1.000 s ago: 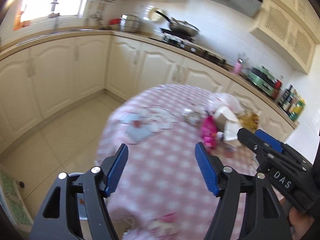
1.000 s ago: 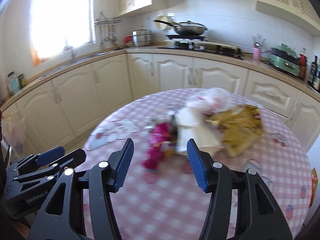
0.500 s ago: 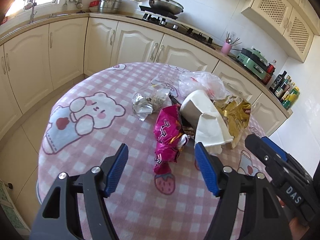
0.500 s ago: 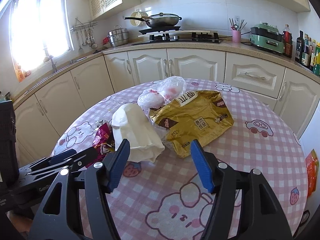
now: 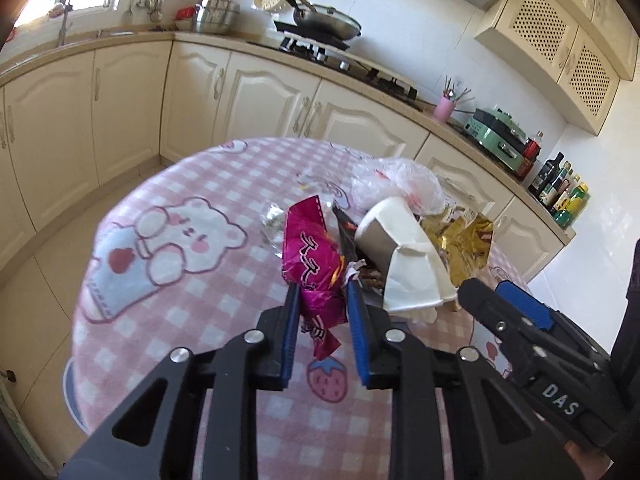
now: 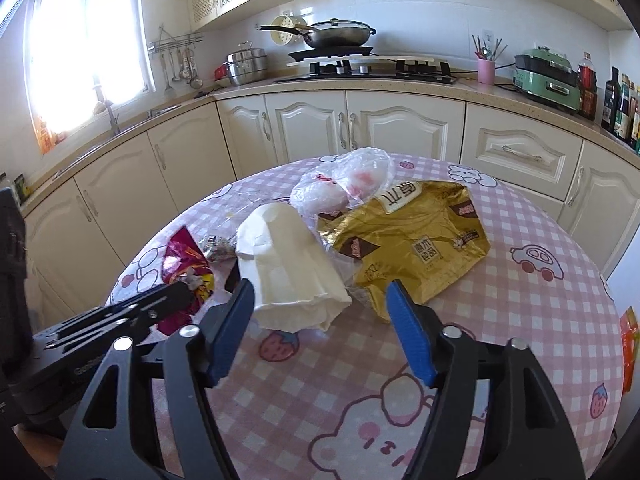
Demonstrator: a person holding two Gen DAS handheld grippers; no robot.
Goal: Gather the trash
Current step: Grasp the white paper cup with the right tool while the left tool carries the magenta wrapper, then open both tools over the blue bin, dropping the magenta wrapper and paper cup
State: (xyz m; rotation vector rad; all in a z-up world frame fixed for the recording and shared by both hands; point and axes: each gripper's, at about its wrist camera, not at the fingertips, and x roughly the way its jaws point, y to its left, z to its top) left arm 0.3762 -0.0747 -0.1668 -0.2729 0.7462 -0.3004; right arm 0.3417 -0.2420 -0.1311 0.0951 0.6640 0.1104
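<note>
Left gripper (image 5: 322, 294) is closing right now, its blue pads on either side of the pink wrapper (image 5: 314, 258) and pinching the crinkled lower end, so call that a grip on the wrapper, just firming up. Right gripper (image 6: 320, 300) is opening wide, nothing between its pads, hanging just short of the white paper bag (image 6: 286, 258) at twelve o'clock from its fingers

Working outward from the left claw: the wrapper's top flares up toward twelve o'clock, its tail dangles down at six over the pink checked tablecloth (image 5: 192, 300). At two o'clock sits the white paper bag, touching a dark strip of packaging, with the gold foil bag (image 6: 408, 240) beyond it toward three and a clear plastic bag (image 5: 396, 186) behind at one. A crumpled bit of clear film (image 5: 274, 226) lies at eleven o'clock of the wrapper

So the step in hand, as I read it, is lifting that first piece of trash off the pile. To do it well: let the pads finish closing before any lift, because foil like this will likely slip if pulled early. Raise it straight up so its top end doesn't drag the dark strip or the paper bag along. The right claw looks lined up for the paper bag; best to take it by the folded near edge, where the paper is doubled and should hold. No bin shows in either view, so where it all goes I cannot say
</note>
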